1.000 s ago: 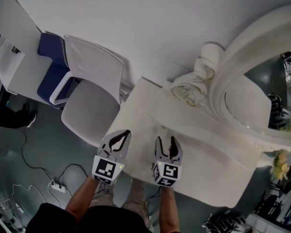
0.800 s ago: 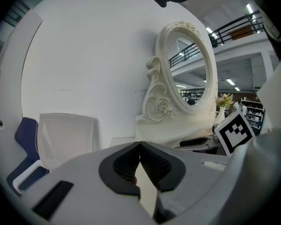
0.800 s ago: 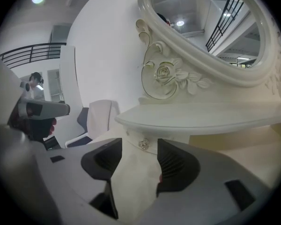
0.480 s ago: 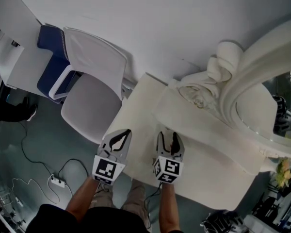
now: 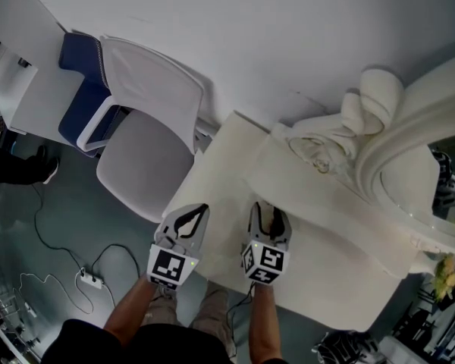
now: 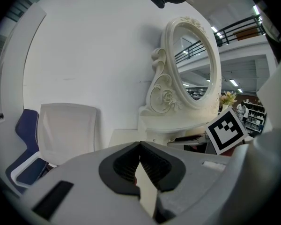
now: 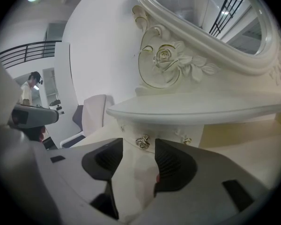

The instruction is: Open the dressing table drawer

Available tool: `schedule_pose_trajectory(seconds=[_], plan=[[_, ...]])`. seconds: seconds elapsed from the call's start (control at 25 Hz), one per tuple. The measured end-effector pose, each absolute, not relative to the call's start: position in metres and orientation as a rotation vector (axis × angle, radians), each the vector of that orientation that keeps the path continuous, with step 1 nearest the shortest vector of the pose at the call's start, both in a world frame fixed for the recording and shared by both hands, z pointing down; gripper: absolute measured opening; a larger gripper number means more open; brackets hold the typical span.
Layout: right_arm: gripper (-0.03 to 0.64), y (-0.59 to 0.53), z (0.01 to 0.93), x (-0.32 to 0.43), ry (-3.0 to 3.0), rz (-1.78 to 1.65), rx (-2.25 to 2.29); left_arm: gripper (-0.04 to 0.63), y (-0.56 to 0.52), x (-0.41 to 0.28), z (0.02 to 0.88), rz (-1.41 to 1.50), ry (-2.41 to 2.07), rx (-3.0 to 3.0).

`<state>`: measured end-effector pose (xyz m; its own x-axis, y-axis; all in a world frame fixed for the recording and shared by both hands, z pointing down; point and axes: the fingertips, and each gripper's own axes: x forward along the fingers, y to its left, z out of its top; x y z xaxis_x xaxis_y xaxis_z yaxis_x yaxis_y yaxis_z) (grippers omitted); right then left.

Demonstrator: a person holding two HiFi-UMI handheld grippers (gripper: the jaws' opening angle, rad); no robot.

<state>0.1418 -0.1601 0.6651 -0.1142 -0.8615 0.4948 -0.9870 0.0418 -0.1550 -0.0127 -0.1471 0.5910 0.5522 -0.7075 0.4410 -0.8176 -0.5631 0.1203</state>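
A person stands at a cream dressing table (image 5: 229, 165) with a two-jaw gripper in each hand, both tilted down toward the table's near edge. The right gripper (image 5: 267, 209) is unclenched. Its ribbed dark fingers (image 7: 174, 161) stand wide apart after closing in slightly, and nothing sits between the pads. Just ahead of those fingertips, in line with the gap, is a small ornate metal knob (image 7: 142, 142) on the front of the drawer (image 7: 165, 133), apart from both pads. The drawer is shut, tucked under the curved shelf (image 7: 192, 109) that overhangs it above the fingers. A second knob (image 7: 186, 139) sits on the same front, a little beyond the right-hand finger and to its right.

The left gripper (image 5: 199, 210) is clenched and empty, its fingers (image 6: 122, 165) meeting at the tips with nothing held. It hangs beside the right one, over the table's left edge, well apart from the drawer.

Above and beyond both pairs of fingers rises the oval mirror (image 6: 196, 64), a carved rose (image 7: 165, 55) at the foot of its frame. To the left of the left fingers, past the table's side, is a white chair (image 5: 148, 127) with a blue chair (image 5: 80, 89) behind it against the wall.
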Motion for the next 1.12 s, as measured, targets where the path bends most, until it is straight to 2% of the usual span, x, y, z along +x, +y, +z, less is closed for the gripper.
schedule_pose_trajectory(seconds=[0.36, 0.68, 1.12], plan=[[0.179, -0.167, 0.666, 0.140, -2.016, 0.645, 1.909, 0.003, -0.150, -0.017, 0.595, 0.500, -1.255, 2.462], [0.101, -0.167, 0.667, 0.147, -1.947, 0.623, 1.957, 0.003, -0.151, -0.023, 0.597, 0.503, -1.262, 2.458], [0.094, -0.166, 0.668, 0.147, -1.921, 0.597, 1.972, 0.003, -0.150, -0.024, 0.593, 0.497, -1.263, 2.464]])
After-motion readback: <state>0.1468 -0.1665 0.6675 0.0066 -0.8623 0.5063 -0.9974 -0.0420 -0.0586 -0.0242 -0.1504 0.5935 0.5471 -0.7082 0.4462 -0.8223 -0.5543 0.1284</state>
